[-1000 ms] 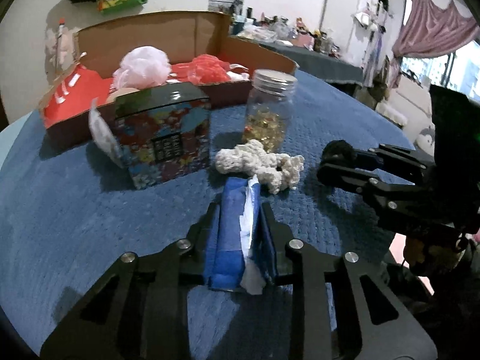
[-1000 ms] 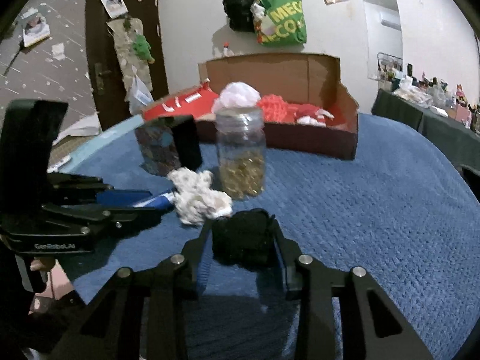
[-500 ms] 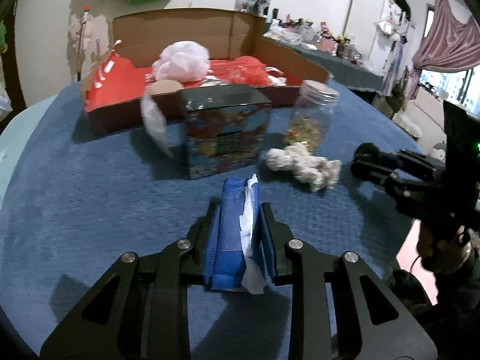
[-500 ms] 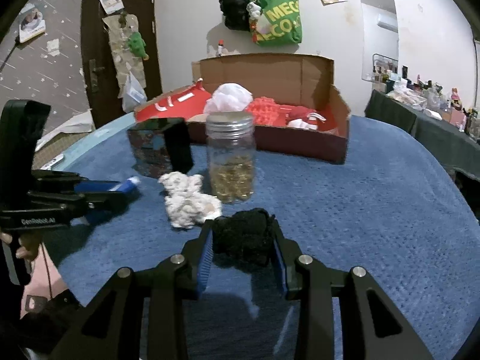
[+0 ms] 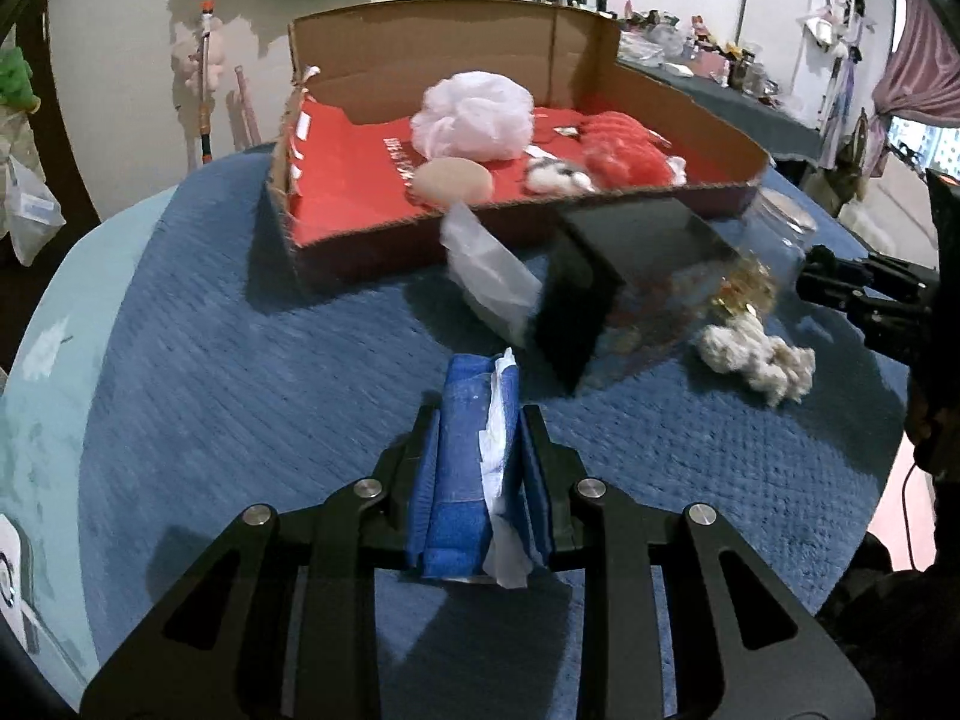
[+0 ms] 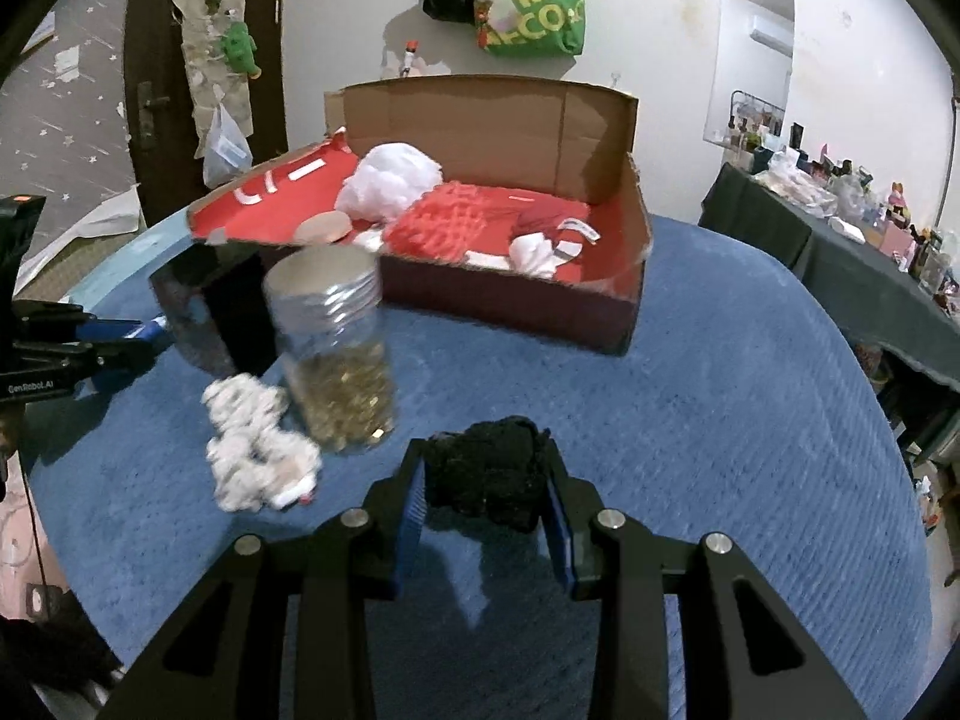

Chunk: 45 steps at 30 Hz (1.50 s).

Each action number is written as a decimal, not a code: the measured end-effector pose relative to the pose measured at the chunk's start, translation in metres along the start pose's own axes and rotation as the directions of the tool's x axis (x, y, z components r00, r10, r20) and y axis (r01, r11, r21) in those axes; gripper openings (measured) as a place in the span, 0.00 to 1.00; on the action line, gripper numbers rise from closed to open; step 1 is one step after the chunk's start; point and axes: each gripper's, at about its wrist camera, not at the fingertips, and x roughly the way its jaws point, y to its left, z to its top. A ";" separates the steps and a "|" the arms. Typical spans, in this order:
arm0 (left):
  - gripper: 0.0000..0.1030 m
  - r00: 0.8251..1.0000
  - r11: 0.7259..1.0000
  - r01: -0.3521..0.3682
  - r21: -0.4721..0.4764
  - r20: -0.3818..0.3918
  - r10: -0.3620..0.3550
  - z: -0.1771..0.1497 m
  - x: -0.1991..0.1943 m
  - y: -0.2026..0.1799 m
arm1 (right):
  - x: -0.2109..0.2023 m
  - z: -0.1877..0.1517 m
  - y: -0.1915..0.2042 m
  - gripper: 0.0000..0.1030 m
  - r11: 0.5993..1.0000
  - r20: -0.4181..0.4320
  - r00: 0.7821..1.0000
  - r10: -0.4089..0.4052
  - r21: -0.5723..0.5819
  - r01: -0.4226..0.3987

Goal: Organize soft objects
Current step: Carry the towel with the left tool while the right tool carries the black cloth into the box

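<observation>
- Already gathered: the open cardboard box with a red lining (image 6: pixel 624 300), standing toward the far edge of the round table under its blue textured cloth (image 6: pixel 750 420), holds a pale pink mesh bath puff (image 5: pixel 477 114), a red knitted piece (image 6: pixel 444 222), a round beige sponge (image 5: pixel 450 180) and a small white cloth with red trim (image 6: pixel 540 252).
- In hand, left: the left gripper (image 5: pixel 480 480) has its jaws drawn in narrow and clamped on a blue folded cloth pack with white tissue poking out (image 5: pixel 468 456), held above the cloth near the table's near edge, short of the box.
- In hand, right: the right gripper (image 6: pixel 486 486) has its jaws closed against a black fuzzy bundle (image 6: pixel 486 474), likewise held over the table's near side, well apart from the box.
- Left on the table: a cream knitted lump (image 6: pixel 252 444) lies beside a clear plastic jar of golden pieces with a silver lid (image 6: pixel 336 348), in the middle of the table.
- Not soft, likely to stay out: the jar and a dark patterned rectangular tin (image 5: pixel 612 294), which stands just in front of the box's near wall.
- Judgement: roughly half done; two items need dropping into the box, then the cream lump needs fetching.
</observation>
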 end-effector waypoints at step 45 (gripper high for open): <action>0.24 0.959 0.984 0.136 0.116 -0.266 -0.101 0.150 0.105 -0.021 | 0.117 0.134 -0.017 0.36 0.991 -0.318 0.942 0.109 -0.035 -0.126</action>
